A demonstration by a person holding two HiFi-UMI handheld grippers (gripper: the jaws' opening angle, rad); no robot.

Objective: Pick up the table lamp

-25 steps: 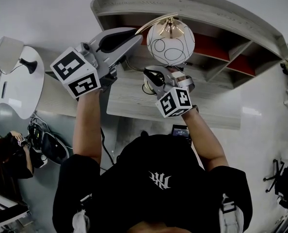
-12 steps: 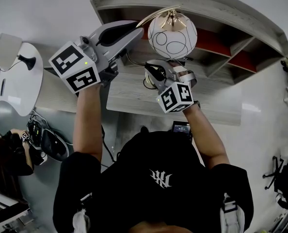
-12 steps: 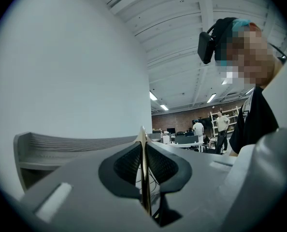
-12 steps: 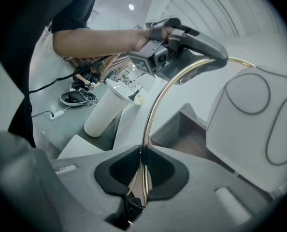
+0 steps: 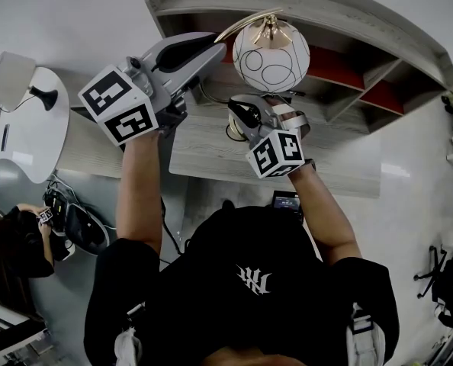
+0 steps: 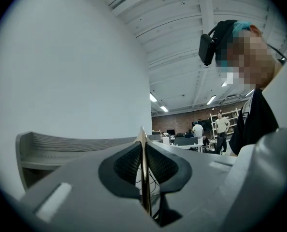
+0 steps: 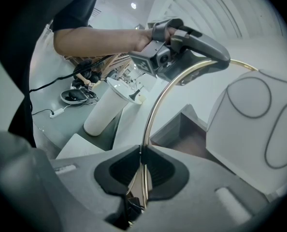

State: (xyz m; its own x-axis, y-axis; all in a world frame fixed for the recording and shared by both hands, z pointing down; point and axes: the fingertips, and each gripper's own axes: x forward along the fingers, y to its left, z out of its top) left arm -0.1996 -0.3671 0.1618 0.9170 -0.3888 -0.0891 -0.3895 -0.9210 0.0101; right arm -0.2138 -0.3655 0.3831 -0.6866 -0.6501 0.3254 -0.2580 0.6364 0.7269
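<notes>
Both my arms reach forward | left gripper [image 5: 215, 50] level, jaws pinched on table lamp [image 5: 271, 56] gold arc stem [image 7: 155, 108] near its top | right gripper [image 5: 238, 119] tilted down, clamped lower on stem | lamp over wooden shelf unit [image 5: 341, 21]

Reaching toward 12 o'clock with both arms [image 5: 139, 197], forearms bare. Holding left gripper [image 5: 211, 50] at 11 o'clock, aimed toward 2 o'clock, pads pinched on stem of lamp [image 5: 271, 56]. Holding right gripper [image 5: 238, 117] nearer centre, aimed toward 10 o'clock, pads likewise pinched on stem.
</notes>
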